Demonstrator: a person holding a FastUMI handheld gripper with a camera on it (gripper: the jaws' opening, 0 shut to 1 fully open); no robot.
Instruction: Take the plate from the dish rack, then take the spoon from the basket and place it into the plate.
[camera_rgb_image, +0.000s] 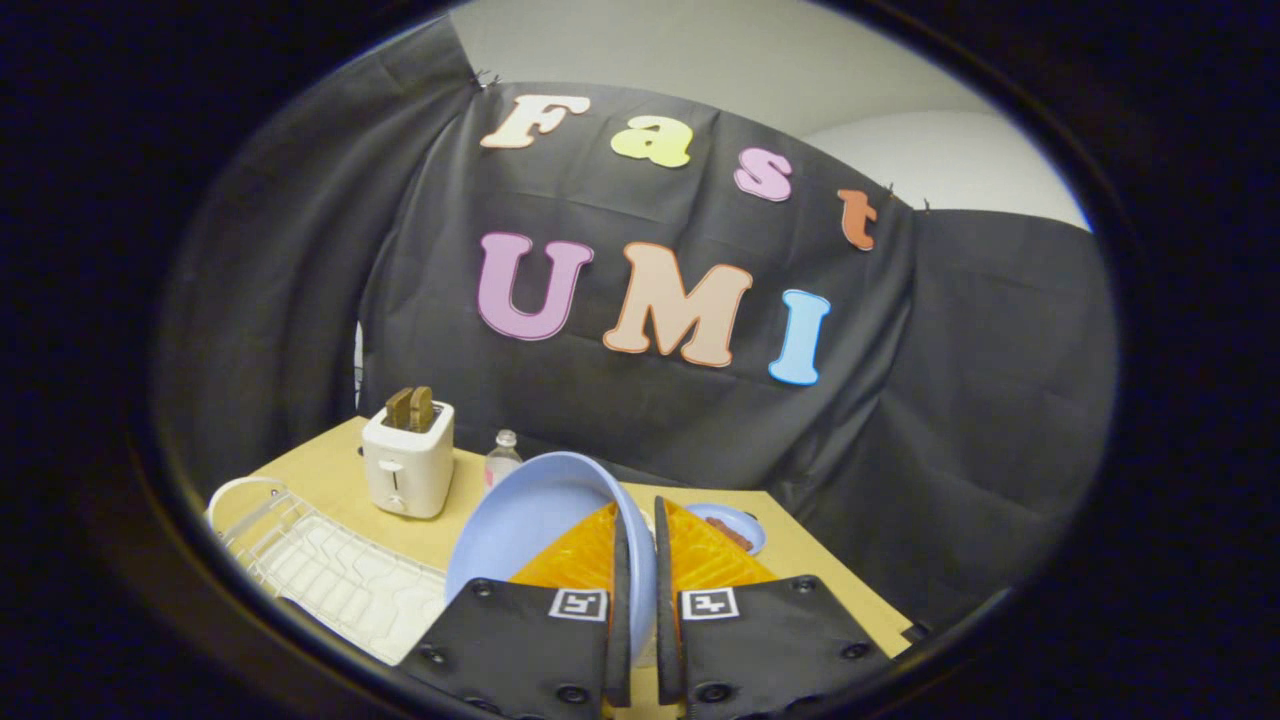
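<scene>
- Gripper view: my gripper (640, 560) has its fingers drawn close together with the rim of the plate (535, 515) pinched between them; both press on it, so I am holding the plate by its edge.
- The plate is light blue, tilted up on edge, and most of it stands to the left of my fingers, in the air above the table (330, 470).
- The rack (320, 570), white wire, lies on the table below and to the left of the plate, apart from it, and I see nothing standing in it.
- Beyond the rack stands a white toaster (407, 468) with two brown slices in its slots, and a small bottle (502, 458) just beside it.
- Just beyond my right finger sits a small blue bowl (738, 525) with something dark in it; I cannot tell whether this is the basket, and I cannot make out a spoon.
- Handling, as I judge it: the plate looks stiff, smooth and light. Held by one edge, it may pivot or slip in the grip, so a firm hold well over the rim seems wise.
- I would set it down flat and gently, on bare table clear of the rack.
</scene>
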